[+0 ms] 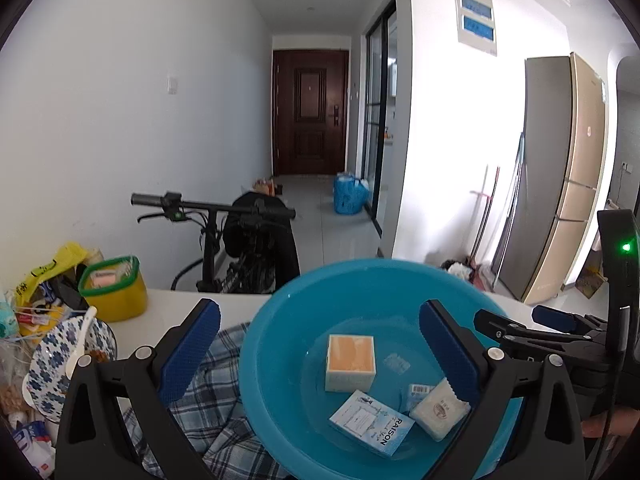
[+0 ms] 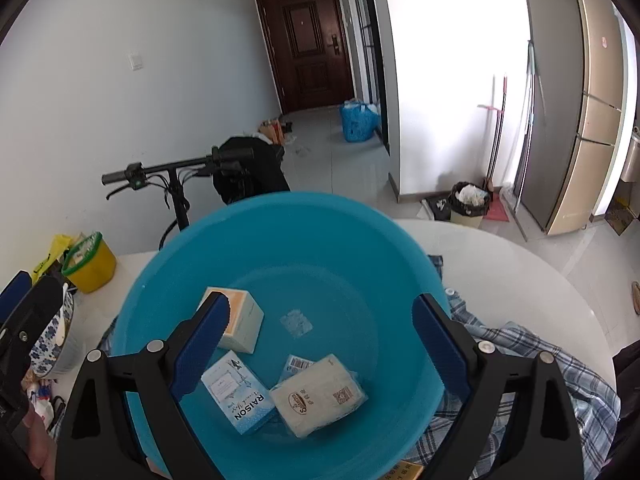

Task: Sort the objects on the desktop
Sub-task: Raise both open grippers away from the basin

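Observation:
A blue plastic basin stands on a plaid cloth on the white table. Inside it lie an orange-and-white box, a light blue RAISON box and a white wrapped packet. My left gripper hovers over the basin's near left side, open and empty. My right gripper hangs above the basin's inside, open, with nothing between its pads. In the left wrist view the right gripper shows beside the basin's right rim.
A yellow tub with a green lid and a blue floral bowl with a spoon stand at the left among snack bags. The plaid cloth spreads right of the basin. A bicycle stands behind the table's far edge.

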A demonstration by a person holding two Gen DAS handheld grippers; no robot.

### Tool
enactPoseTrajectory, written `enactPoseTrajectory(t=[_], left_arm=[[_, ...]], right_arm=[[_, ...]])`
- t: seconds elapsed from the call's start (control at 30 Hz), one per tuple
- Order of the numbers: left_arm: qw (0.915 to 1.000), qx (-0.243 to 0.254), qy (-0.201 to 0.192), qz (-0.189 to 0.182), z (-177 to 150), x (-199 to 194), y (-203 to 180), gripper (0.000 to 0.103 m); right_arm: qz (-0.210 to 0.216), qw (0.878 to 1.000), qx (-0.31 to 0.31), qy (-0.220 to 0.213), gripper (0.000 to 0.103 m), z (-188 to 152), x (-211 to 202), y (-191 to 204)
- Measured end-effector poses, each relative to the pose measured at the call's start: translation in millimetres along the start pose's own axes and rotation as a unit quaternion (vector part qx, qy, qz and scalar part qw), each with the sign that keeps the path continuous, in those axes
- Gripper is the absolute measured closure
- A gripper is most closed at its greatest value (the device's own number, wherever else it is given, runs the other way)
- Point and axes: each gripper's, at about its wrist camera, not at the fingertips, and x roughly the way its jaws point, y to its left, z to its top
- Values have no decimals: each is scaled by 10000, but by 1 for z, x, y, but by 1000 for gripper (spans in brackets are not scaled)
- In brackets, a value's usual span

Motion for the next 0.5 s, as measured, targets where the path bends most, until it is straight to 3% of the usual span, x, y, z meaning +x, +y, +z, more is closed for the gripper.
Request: enactPoseTrajectory(t=[0.5], left_arm=[[9943, 129, -1016, -310, 20, -95, -4, 0]], right_arm=[[285, 9908, -205, -1304, 11, 8, -105, 16]])
